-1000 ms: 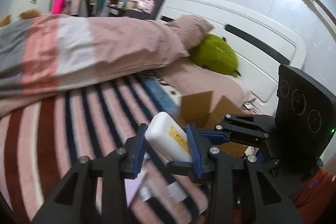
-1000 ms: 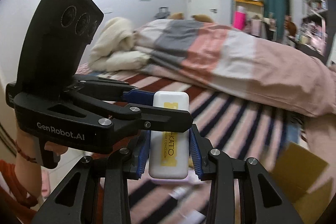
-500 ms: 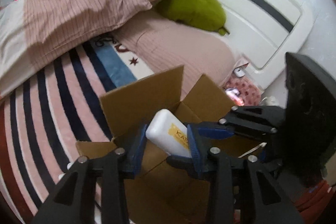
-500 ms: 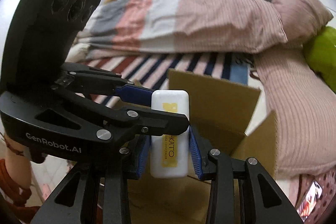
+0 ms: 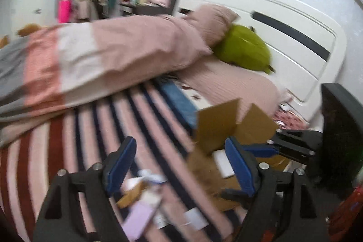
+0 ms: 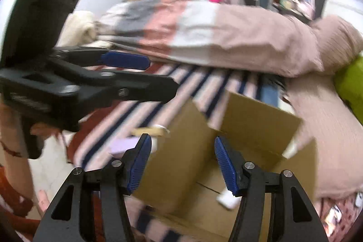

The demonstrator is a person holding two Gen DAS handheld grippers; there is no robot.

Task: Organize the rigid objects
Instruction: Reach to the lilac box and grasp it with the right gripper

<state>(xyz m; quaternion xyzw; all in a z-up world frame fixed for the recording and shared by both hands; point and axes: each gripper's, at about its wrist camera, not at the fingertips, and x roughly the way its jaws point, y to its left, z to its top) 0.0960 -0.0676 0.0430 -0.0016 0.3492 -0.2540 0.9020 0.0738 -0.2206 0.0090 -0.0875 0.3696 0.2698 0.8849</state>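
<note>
Both sets of fingers spread wide and empty: left gripper (image 5: 179, 165) with blue pads apart over the striped bedspread (image 5: 68, 151), right gripper (image 6: 182, 166) likewise parted above the open cardboard box (image 6: 204, 151).

One item judged done: white bottle (image 6: 226, 199) lying on the box floor, at about 5 o'clock from the box's middle in the right wrist view, just beside the right-hand blue pad but gripped by nothing. Seen again in the left wrist view as a pale slab (image 5: 223, 162) inside the box (image 5: 217, 124), at 3 o'clock from the left gripper's centre.

Still left: a scatter of small items (image 5: 145, 196) on the bedspread at 6 o'clock in the left wrist view, between and below the left fingers (image 5: 120, 162). Among them a lilac flat piece (image 5: 140, 221), a tan cardboard-coloured scrap and some white bits; too blurred by motion to name, possibly small packets or cards. The same lilac shape visible in the right wrist view (image 6: 123, 144), at 9 o'clock from the box, outside it.

By this showing, early in the job: one thing boxed, several loose on the bed. Next grasp probably from that pile, nearest the left gripper.
</note>
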